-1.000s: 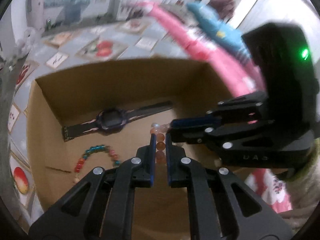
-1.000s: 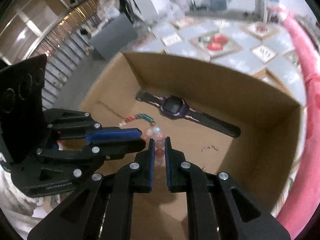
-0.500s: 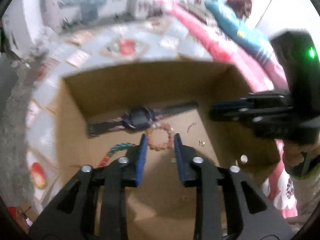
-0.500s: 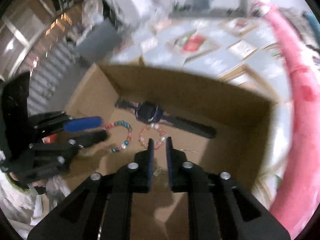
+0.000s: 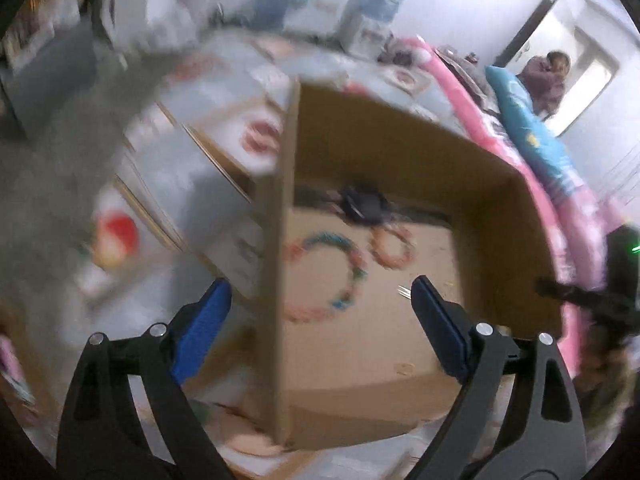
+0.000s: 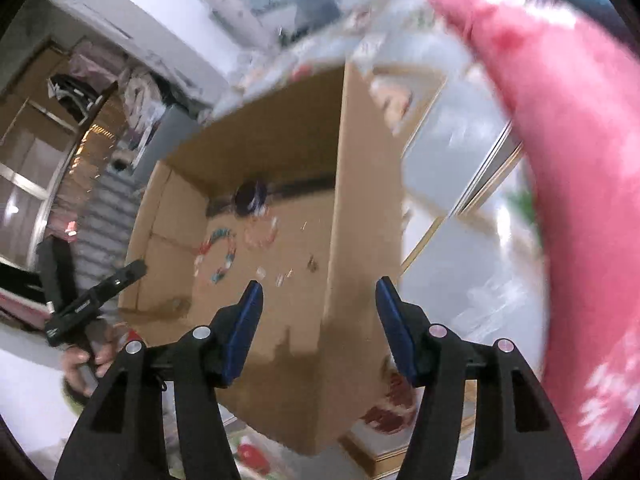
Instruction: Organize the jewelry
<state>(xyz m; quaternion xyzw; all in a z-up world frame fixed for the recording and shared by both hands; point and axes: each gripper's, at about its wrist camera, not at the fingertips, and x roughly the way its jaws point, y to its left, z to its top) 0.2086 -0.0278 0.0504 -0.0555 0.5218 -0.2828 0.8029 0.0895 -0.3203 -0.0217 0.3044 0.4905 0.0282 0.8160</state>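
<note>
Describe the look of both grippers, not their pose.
Both match. The left gripper and right gripper have black, angular, skeletal frames with cut-out windows, silver round bolt heads at the joints, and blue pads lining the inner finger faces. The right gripper's body shows a green light. No cables or sleeves show.

No text, label, brand, number or sign could be read in either view. Motion blur smeared both pictures. The left tongs [image 6: 132, 270], seen from the right wrist camera, carried a pale printed strip on their black side, but its characters were too small and blurred to make out. The picture tiles on the floor mat [image 5: 192, 184] showed only coloured shapes, no legible writing. The cardboard box [image 5: 400, 148] bore no readable print on its visible walls.
</note>
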